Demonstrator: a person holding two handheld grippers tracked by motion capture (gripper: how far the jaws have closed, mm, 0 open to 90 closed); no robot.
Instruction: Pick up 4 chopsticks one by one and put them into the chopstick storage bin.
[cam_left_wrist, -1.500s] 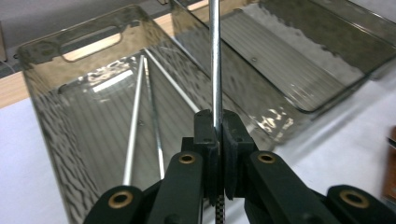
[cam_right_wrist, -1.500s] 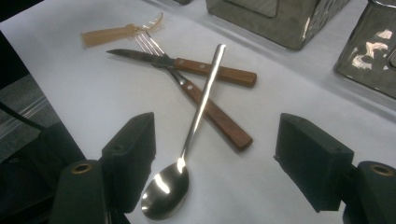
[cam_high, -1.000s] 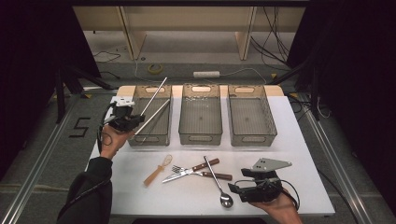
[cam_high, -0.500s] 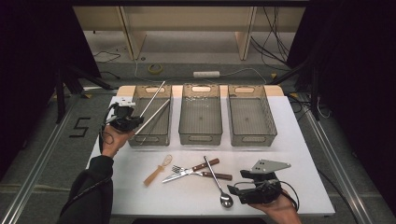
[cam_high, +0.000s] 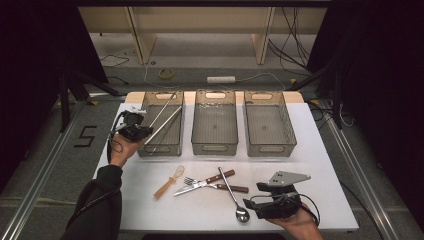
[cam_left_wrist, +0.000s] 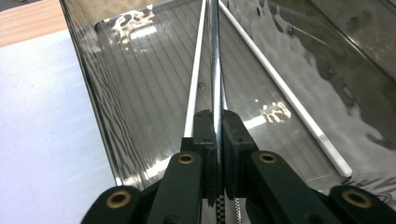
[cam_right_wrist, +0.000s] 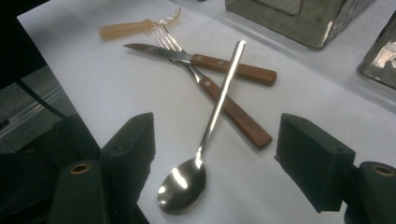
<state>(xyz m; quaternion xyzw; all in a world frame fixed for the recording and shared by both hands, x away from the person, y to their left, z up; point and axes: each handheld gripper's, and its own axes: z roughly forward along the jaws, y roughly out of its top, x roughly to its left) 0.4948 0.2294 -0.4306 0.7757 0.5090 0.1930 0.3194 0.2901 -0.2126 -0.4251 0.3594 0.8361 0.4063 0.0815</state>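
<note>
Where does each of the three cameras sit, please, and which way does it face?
High view: above the person's side, facing forward and down on the table; both forearms show.
Left gripper view: on the left tool, looking into the left bin along a clamped metal chopstick; its black jaws show.
Right gripper view: on the right tool, facing the spoon; open jaws show.
The high and right gripper views share the spoon.

White table (cam_high: 320, 165), three clear bins (cam_high: 216, 127) in a row at its back, spoon (cam_high: 235, 197), knife (cam_high: 202, 183), fork (cam_high: 215, 185), plastic spoon (cam_high: 169, 181) in front
</note>
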